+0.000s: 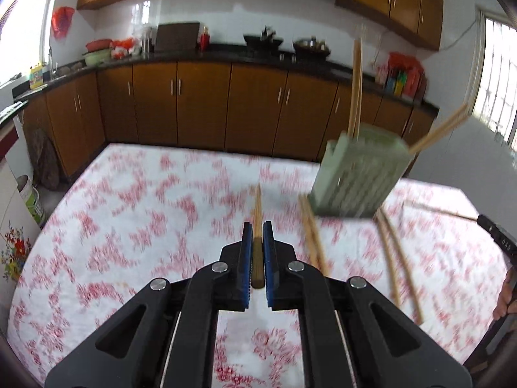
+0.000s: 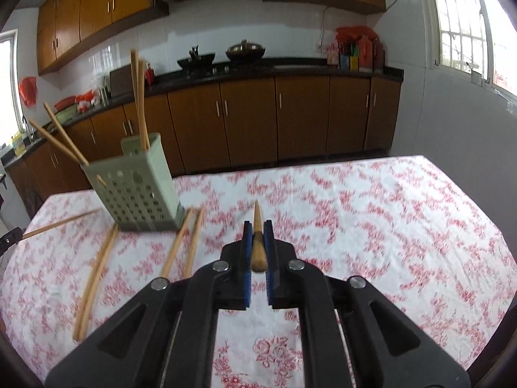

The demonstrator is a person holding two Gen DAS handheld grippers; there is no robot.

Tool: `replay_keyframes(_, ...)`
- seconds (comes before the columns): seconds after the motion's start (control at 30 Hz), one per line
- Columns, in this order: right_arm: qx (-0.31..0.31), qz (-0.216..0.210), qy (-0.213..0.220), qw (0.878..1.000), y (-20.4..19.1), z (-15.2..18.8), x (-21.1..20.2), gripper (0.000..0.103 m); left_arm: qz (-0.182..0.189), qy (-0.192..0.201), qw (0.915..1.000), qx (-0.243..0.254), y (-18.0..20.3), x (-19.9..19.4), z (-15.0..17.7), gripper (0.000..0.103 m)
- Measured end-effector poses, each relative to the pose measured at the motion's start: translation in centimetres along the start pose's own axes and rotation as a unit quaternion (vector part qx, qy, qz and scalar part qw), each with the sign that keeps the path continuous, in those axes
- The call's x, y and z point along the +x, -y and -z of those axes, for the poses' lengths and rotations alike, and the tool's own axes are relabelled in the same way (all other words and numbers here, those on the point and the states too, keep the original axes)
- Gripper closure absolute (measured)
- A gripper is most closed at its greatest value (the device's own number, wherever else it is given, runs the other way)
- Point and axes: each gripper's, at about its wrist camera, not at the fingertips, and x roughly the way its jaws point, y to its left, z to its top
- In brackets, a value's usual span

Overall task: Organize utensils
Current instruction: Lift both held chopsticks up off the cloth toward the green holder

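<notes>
Blue pads of the left tool (image 1: 258,236) are clamped on one chopstick (image 1: 257,213) whose long axis runs straight ahead along the fingers; the green holder (image 1: 358,177) stands ahead to the right on the table (image 1: 129,226), with loose pairs of chopsticks (image 1: 313,236) lying beside its base. From the right wrist, the right tool (image 2: 258,236) is likewise clamped on a chopstick (image 2: 258,226) pointing forward, and the holder (image 2: 139,187) lies ahead to the left, seemingly about as near to either hand. Only this view shows the holder's perforated face sharply, while only the left one catches the other tool at its right edge.
</notes>
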Motion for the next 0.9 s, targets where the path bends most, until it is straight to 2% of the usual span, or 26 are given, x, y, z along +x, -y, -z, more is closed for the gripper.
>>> replay_keyframes(0.27, 0.012, -0.006, 0.047, 0.999, 0.4, -2.3, -2.0, 0.095, 0.009, 0.059, 0.9982, -0.009, 0.3, -2.5, -3.3, 0.096)
replay_keyframes(0.63, -0.004, -0.013, 0.069, 0.998, -0.6, -4.1, -3.2, 0.095, 0.008, 0.078, 0.9969, -0.005, 0.6, -3.3, -4.8, 0.096)
replay_keyframes(0.9, -0.005, -0.068, 0.089, 0.994, -2.2, -8.3, -6.8, 0.095, 0.024, 0.111, 0.9935, 0.015, 2.3, -5.9, -7.4, 0.096)
